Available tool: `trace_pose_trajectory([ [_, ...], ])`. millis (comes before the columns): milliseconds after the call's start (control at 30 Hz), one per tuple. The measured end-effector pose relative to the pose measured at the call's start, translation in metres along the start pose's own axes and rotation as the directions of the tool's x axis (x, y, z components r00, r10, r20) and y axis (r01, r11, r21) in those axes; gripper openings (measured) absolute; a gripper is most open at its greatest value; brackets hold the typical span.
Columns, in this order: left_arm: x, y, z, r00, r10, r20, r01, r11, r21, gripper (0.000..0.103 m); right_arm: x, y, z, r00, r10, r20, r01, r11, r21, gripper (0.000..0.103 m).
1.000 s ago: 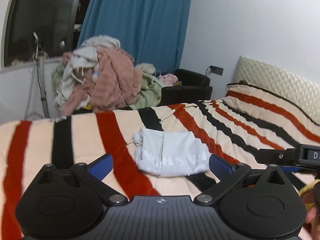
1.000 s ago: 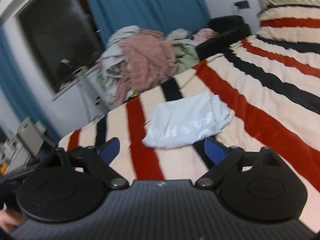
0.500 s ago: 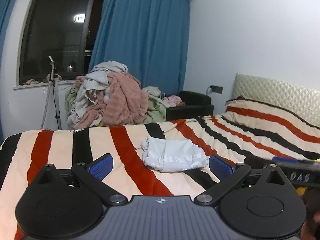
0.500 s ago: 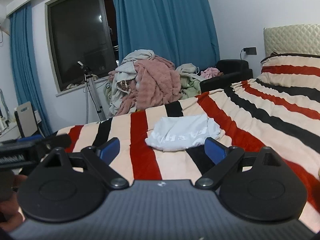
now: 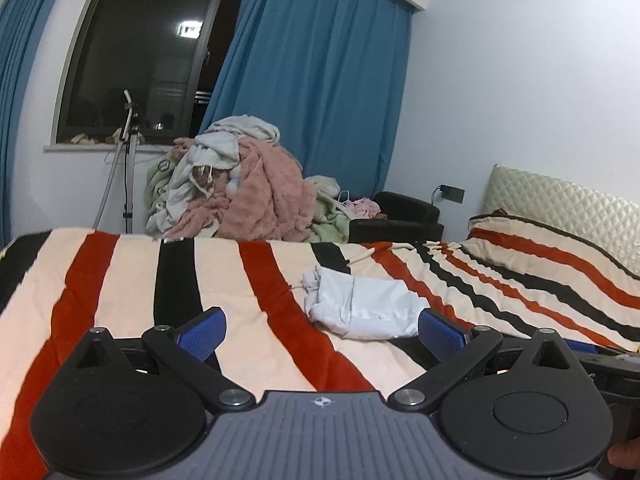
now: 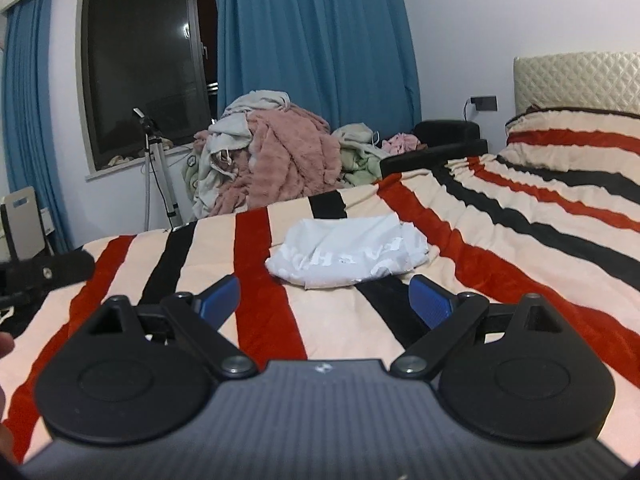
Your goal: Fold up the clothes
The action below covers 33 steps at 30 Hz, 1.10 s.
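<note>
A folded white garment [image 5: 362, 307] with pale lettering lies on the striped bedspread [image 5: 120, 288], a short way ahead of both grippers. In the right wrist view the same white garment [image 6: 348, 251] rests across a black stripe of the bedspread [image 6: 520, 240]. My left gripper [image 5: 322, 334] is open above the bed, nothing between its blue pads. My right gripper [image 6: 324, 300] is open too and holds nothing. Neither touches the garment.
A tall heap of clothes and blankets [image 5: 240, 192] is piled beyond the bed's far edge, under the dark window [image 5: 136, 52]. A black armchair [image 5: 396, 218] stands by the blue curtain [image 5: 320, 100]. A tripod stand [image 6: 160, 176] is near the window. The quilted headboard [image 6: 576, 80] is at right.
Both grippers have pulled back and tilted up from the garment, so more of the room and window shows. The garment lies where it was. Both stayed open.
</note>
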<state>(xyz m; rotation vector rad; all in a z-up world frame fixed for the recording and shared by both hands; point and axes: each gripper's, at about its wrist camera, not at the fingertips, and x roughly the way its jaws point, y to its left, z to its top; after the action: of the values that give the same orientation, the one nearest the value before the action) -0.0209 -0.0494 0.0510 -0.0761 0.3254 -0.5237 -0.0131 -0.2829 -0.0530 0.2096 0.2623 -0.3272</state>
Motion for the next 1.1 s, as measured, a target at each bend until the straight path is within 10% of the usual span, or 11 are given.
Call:
trace_pose_trajectory([
  [1100,-0.011,-0.018,-0.011,0.999,0.050,0.012,-0.051,0.996,0.073,0.103,-0.011,0.005,-0.002,0.999,-0.035,0.001,0.035,0.999,-0.012,0.093],
])
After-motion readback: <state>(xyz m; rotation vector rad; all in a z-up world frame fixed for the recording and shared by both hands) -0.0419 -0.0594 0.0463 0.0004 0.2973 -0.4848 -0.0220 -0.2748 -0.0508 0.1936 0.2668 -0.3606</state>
